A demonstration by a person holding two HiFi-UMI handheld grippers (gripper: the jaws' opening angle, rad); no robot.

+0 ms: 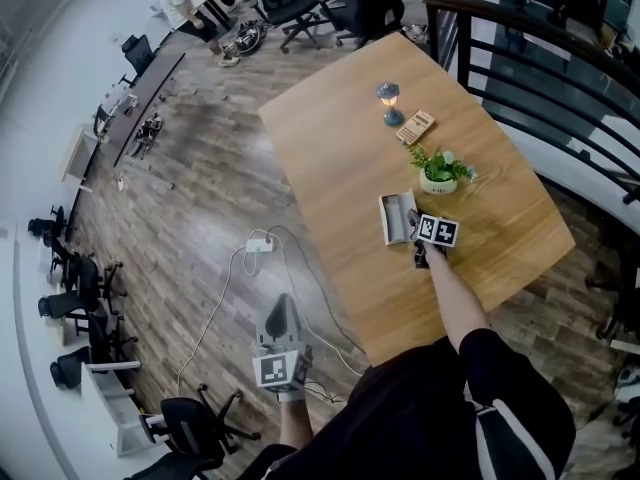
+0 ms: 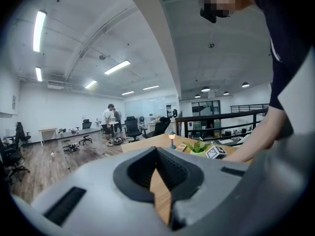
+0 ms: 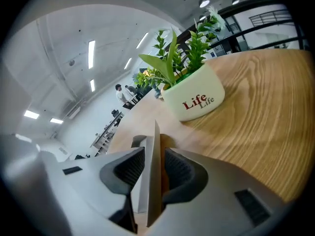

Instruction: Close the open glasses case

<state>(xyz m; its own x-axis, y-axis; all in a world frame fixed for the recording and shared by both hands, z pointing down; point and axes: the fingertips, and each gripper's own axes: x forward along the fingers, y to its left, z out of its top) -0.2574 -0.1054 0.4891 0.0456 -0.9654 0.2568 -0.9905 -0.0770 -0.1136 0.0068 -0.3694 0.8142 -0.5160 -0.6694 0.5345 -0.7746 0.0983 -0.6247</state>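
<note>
The open grey glasses case (image 1: 397, 218) lies on the wooden table (image 1: 340, 148), just left of my right gripper (image 1: 414, 225). In the right gripper view, the right gripper (image 3: 152, 181) is shut on the thin upright lid of the case (image 3: 152, 166), which stands edge-on between the jaws. My left gripper (image 1: 283, 310) hangs off the table over the floor, well to the near left of the case. Seen from the left gripper view, the left gripper (image 2: 160, 181) has its jaws together with nothing between them.
A white plant pot (image 1: 438, 174) (image 3: 194, 95) stands just beyond the case. Farther back are a small lamp (image 1: 389, 102) and a flat box (image 1: 415, 126). A power strip (image 1: 260, 243) with its cable lies on the floor. A black railing (image 1: 520, 28) runs along the table's right side.
</note>
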